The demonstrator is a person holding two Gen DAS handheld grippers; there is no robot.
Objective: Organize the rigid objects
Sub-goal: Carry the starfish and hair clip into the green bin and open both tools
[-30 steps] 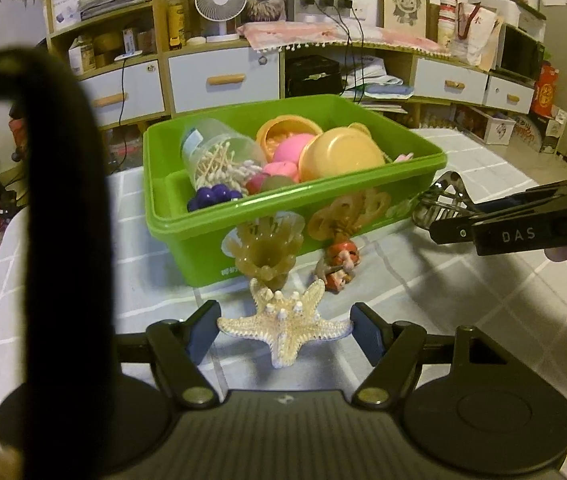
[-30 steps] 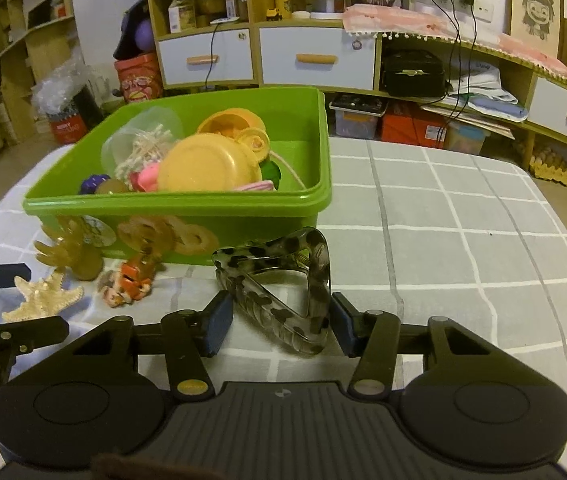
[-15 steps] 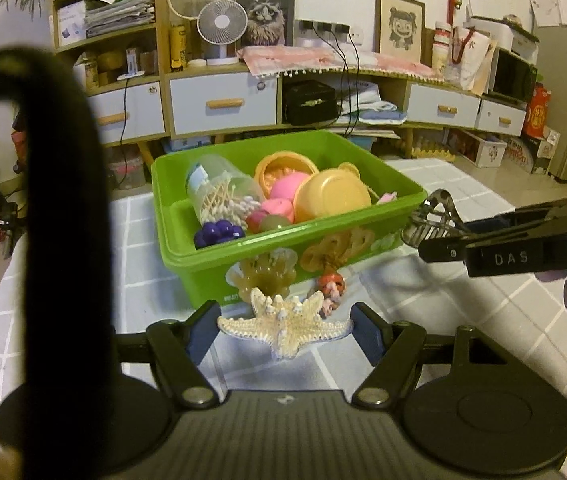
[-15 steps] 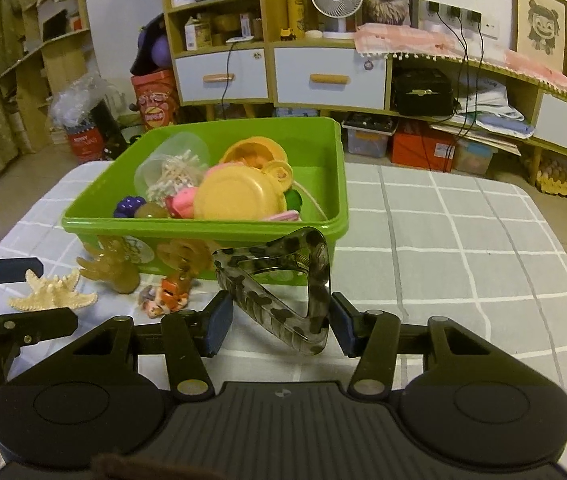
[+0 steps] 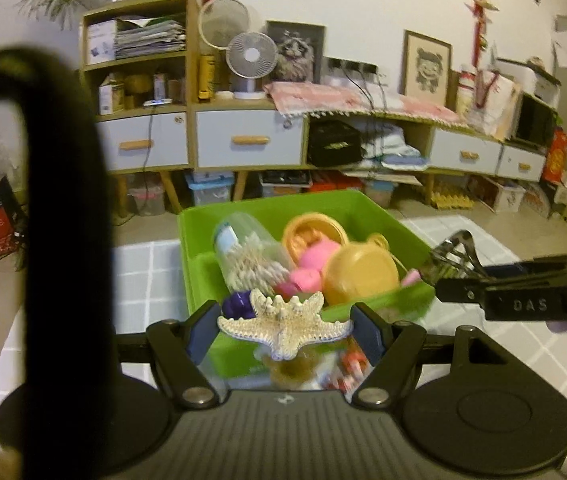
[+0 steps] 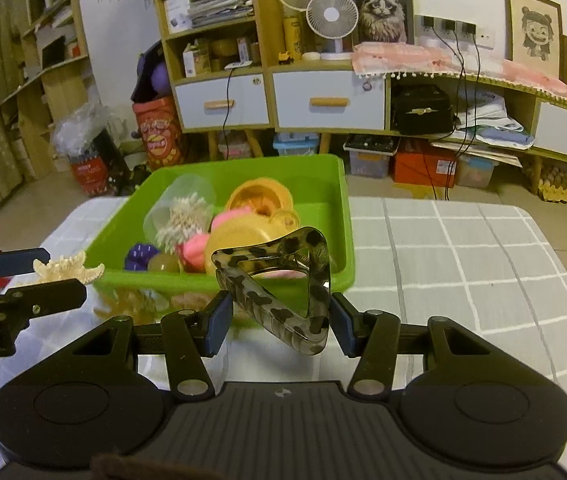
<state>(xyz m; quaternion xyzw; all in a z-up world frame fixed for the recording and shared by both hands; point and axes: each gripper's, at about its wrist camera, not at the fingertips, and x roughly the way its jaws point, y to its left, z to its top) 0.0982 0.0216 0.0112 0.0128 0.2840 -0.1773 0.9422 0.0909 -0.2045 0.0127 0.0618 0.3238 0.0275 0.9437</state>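
My left gripper (image 5: 284, 330) is shut on a pale starfish (image 5: 283, 322), held above the near rim of the green bin (image 5: 197, 268). My right gripper (image 6: 281, 318) is shut on a leopard-print hair claw (image 6: 279, 288), raised just in front of the green bin (image 6: 323, 184). The bin holds a jar of cotton swabs (image 5: 249, 258), yellow and pink toy dishes (image 5: 359, 274) and purple grapes (image 6: 139, 256). In the left wrist view the right gripper (image 5: 519, 292) shows at the right with the hair claw (image 5: 453, 254). In the right wrist view the left gripper (image 6: 49, 276) with the starfish (image 6: 69, 270) is at the left.
An amber flower-shaped piece (image 6: 127, 304) and a small red figurine (image 5: 353, 364) lie on the checked tablecloth (image 6: 463, 256) in front of the bin. Cabinets with drawers (image 6: 329, 100) and floor clutter stand behind. A thick black strap (image 5: 63, 208) blocks the left wrist view's left side.
Both grippers have risen with their objects. The starfish now sits level with the bin's rim and the hair claw overlaps the bin's contents; the bin looks lower and farther down in both views.
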